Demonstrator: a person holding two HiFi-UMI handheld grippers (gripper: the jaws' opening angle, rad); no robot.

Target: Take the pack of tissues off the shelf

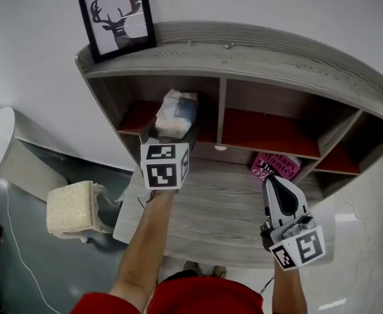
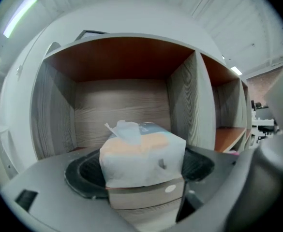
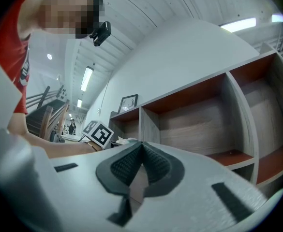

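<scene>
1. Left gripper view: the white, soft plastic-wrapped pack of tissues, blue and peach on top, stands between the two dark pads of my left claw. The claw is spread wide. A pad flanks each side of the pack, and I see no squeeze on the wrap.
2. The pack sits at the front edge of the left compartment's red-brown floor, in the grey wood-grain shelf.
3. The step in hand looks like the grasp. I would close evenly on the body of the pack, below the loose flap at its top. It is soft and will probably give, so I would take a firm hold before pulling.
4. I would then draw it straight back towards me, lifted just clear of the floor's front edge so the wrap does not drag.
5. My right claw is closed pad to pad on nothing. It is held over the front right part of the grey wooden surface, well apart from the pack.
6. The upright wooden divider stands near the pack on its right, so a sideways swing could knock it.
7. A black-framed deer-head picture leans at the left end of the shelf top. A pink packet lies at the surface's back right. A cream textured block stands beyond the surface's left edge. None of these blocks the way out.
</scene>
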